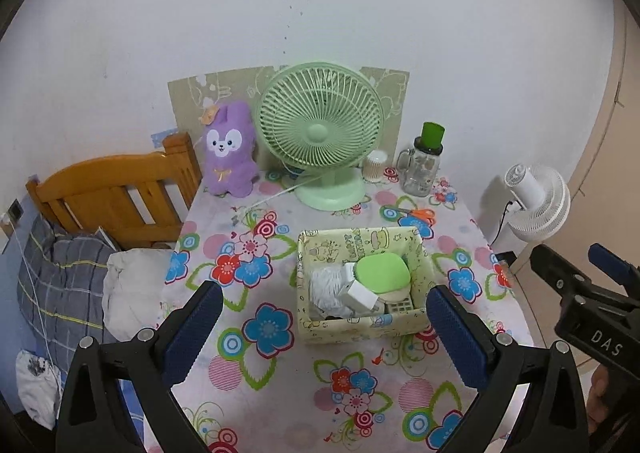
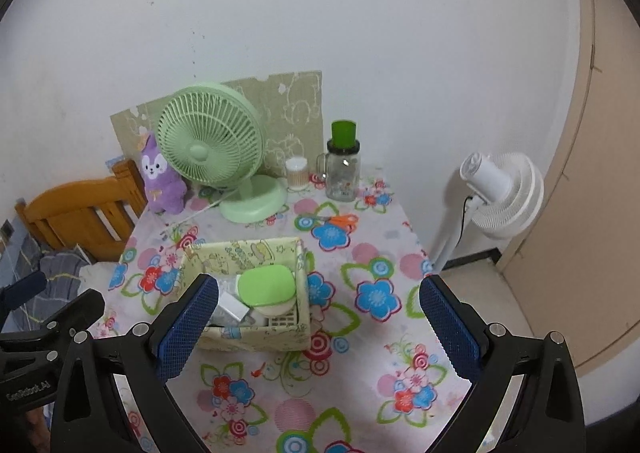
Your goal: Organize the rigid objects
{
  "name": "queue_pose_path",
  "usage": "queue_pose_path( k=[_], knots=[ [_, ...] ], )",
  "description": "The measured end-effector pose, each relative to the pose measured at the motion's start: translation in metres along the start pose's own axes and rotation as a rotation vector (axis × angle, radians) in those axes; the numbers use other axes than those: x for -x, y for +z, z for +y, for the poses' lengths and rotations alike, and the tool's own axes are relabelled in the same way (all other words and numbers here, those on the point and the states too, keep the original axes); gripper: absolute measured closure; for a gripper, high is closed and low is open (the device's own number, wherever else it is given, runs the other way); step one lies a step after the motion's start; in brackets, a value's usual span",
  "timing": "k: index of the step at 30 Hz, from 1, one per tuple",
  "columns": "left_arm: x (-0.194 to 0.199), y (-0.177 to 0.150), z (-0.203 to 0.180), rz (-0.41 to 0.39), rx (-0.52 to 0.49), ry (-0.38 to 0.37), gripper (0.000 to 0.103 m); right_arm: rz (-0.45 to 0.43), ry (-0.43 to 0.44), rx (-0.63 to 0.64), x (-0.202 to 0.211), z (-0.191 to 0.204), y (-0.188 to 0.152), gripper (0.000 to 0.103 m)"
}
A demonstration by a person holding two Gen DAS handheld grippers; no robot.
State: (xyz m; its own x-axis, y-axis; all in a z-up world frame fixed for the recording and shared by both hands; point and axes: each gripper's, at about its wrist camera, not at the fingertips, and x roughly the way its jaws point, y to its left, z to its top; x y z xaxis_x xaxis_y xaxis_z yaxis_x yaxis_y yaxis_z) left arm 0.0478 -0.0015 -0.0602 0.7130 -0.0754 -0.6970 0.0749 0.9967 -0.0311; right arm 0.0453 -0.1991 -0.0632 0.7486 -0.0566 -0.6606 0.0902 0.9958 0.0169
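Observation:
A pale yellow patterned box (image 1: pixel 360 327) (image 2: pixel 256 335) stands in the middle of the flowered table. Inside lie a green-lidded case (image 1: pixel 382 272) (image 2: pixel 267 286), a white charger (image 1: pixel 361 295) (image 2: pixel 232 305), a coiled white cable (image 1: pixel 326 287) and a small white grid-faced item (image 1: pixel 400 307) (image 2: pixel 283 319). Orange-handled scissors (image 1: pixel 418 214) (image 2: pixel 338 220) lie on the cloth behind the box. My left gripper (image 1: pixel 324 329) hangs open above the box's near side, nothing between its fingers. My right gripper (image 2: pixel 318 323) is open too, just right of the box.
At the table's back stand a green desk fan (image 1: pixel 320 133) (image 2: pixel 212 145), a purple plush rabbit (image 1: pixel 230 149) (image 2: pixel 160 177), a jar of cotton swabs (image 1: pixel 376 165) (image 2: pixel 297 172) and a glass mug with green lid (image 1: pixel 424 165) (image 2: pixel 343 169). A wooden headboard (image 1: pixel 116 197) is left, a white floor fan (image 2: pixel 500 193) right.

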Motion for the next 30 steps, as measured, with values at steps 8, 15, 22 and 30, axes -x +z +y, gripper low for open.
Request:
queue_pose_path(
  k=[8,15,22,30],
  knots=[
    [0.026,0.006,0.002,-0.049,0.030,0.034,0.000,-0.031,-0.036,0.011,0.024,-0.006,0.008,0.001],
    [0.039,0.005,0.004,-0.045,0.054,0.009,0.000,-0.048,-0.018,0.031,0.039,-0.003,0.006,0.001],
    [0.048,-0.001,0.003,-0.049,0.041,-0.007,0.000,-0.050,-0.004,0.018,0.045,-0.004,0.000,0.001],
    [0.057,-0.001,0.003,-0.073,0.032,-0.008,0.000,-0.088,-0.001,0.016,0.059,-0.002,0.002,0.001]
  ],
)
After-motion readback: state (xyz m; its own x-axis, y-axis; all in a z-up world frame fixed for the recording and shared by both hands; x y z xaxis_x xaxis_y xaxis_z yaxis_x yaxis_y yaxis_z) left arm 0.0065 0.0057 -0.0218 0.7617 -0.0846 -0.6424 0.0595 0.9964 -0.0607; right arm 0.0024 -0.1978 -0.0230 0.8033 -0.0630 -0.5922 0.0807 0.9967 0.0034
